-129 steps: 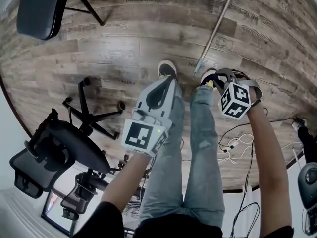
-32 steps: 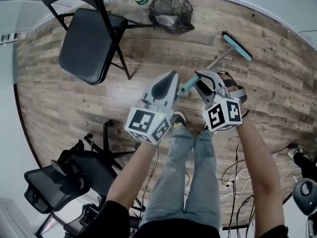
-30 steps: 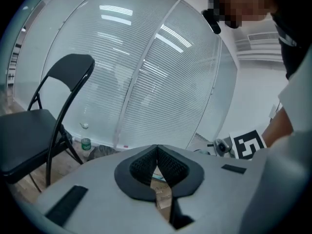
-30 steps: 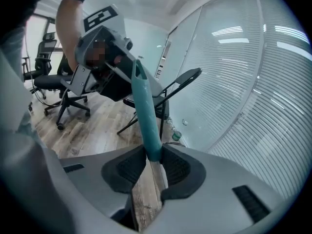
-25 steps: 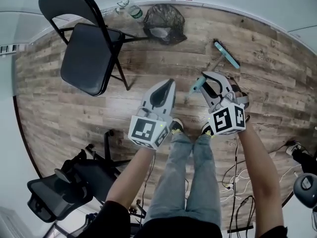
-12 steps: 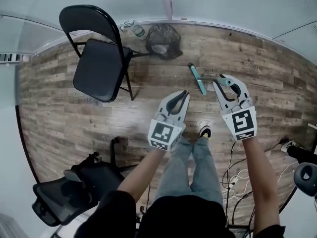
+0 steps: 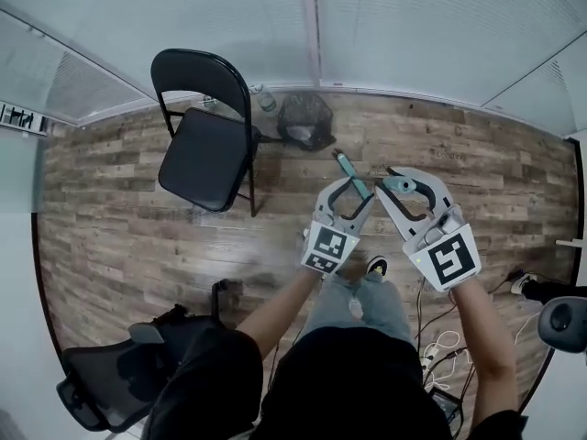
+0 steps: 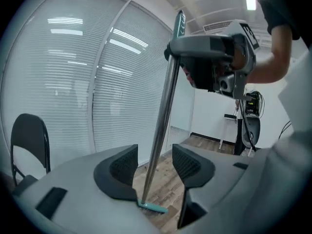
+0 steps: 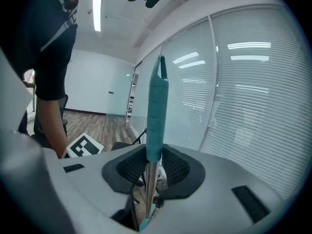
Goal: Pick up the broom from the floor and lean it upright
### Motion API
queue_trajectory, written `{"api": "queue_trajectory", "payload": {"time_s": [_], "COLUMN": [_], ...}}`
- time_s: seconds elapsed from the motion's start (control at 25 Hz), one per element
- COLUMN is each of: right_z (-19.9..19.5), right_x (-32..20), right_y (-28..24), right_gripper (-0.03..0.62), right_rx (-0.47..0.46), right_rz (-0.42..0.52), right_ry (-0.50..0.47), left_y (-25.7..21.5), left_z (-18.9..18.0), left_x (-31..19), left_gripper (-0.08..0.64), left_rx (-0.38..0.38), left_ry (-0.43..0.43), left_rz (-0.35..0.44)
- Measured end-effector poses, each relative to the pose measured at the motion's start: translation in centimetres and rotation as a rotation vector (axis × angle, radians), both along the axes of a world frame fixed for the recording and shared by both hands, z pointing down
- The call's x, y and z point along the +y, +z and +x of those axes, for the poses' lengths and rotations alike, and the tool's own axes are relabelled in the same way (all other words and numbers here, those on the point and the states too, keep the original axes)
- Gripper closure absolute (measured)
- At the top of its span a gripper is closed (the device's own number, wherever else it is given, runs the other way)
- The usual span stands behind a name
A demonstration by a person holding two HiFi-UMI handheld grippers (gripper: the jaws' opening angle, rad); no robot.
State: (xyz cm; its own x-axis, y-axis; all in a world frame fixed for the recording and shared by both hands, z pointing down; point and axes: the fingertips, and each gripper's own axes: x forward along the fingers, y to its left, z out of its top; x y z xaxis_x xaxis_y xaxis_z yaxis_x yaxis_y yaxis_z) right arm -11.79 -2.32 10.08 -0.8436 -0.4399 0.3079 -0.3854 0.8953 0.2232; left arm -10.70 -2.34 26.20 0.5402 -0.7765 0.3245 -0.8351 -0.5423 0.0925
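**A:** Where is the broom at this moment?

**B:** The broom (image 8: pixel 164 116) stands almost upright in front of the person, before the window blinds (image 8: pixel 63 82). Its teal head (image 8: pixel 154 208) is down by the wooden floor (image 7: pixel 119 218). I cannot tell whether the head touches the floor.

**A:** Which claw holds it?

**B:** The right claw (image 9: pixel 155 167) is clenched on the teal grip (image 9: pixel 156 111) at the upper part of the handle. Both pads (image 9: pixel 127 169) press on this grip.

**A:** And the left claw?

**B:** The left claw (image 8: pixel 155 165) is released. Its jaws have just been opening. The metal shaft (image 8: pixel 157 150) passes between them with a gap on each side, so they do not touch it. This claw is lower on the broom than the right one.

**A:** What else is around?

**B:** A black folding chair (image 7: pixel 206 145) stands to the left, near the blinds. Just beside it are a black bag (image 7: pixel 305 119) and a plastic bottle (image 7: pixel 266 101). An office chair (image 7: pixel 119 374) is at the lower left of the head view. Some cables (image 7: pixel 440 346) lie on the floor at the right.
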Motion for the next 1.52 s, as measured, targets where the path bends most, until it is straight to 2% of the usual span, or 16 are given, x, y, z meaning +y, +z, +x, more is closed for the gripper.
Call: {"api": "queue_trajectory", "payload": {"time_s": [0.28,0.48,0.6,0.64,0.68,0.8,0.96,1.12,1.32,1.4,1.52], "right_z": [-1.2,-1.1,-0.2,0.2,0.6,2.0,4.1,6.5,8.8,9.4,10.0], "right_x": [1.4,1.6,0.8,0.4,-0.2,-2.5,-7.0,-12.0,-16.8,-18.5,-20.7], "right_y": [-5.5,-6.2,-6.7,-6.8,-6.8,-6.6,-5.7,-4.6,-2.1,-1.6,-1.2], "right_gripper": [0.488,0.487,0.486,0.485,0.485,0.485,0.480,0.479,0.482,0.489,0.493], "right_rx": [-0.045,-0.030,-0.074,-0.088,-0.101,-0.136,-0.179,-0.246,-0.164,-0.190,-0.198], "right_rz": [0.019,0.008,-0.018,-0.029,-0.041,-0.076,-0.081,-0.096,-0.038,-0.069,-0.061], "right_ry": [-0.065,-0.167,-0.180,-0.185,-0.192,-0.195,-0.141,0.003,0.132,0.151,0.131], "left_y": [-3.5,-3.1,-2.7,-2.6,-2.5,-2.1,-1.0,-0.2,0.1,0.4,0.9], "left_z": [1.1,2.1,2.7,2.8,2.9,3.9,5.4,7.0,9.4,10.2,11.0], "left_x": [-0.8,-1.7,-2.5,-3.0,-3.4,-5.2,-8.7,-12.4,-17.1,-18.9,-21.2], "left_gripper": [0.344,0.345,0.346,0.368,0.432,0.464,0.469,0.469,0.471,0.471,0.471], "left_rx": [-0.014,-0.011,-0.014,-0.019,-0.025,-0.068,-0.113,-0.118,-0.090,-0.083,-0.076], "left_ry": [0.048,0.054,0.056,0.057,0.059,0.073,0.062,0.039,0.006,-0.007,-0.043], "left_rz": [0.035,-0.007,-0.027,-0.032,-0.037,-0.049,-0.099,-0.162,-0.222,-0.237,-0.266]}}
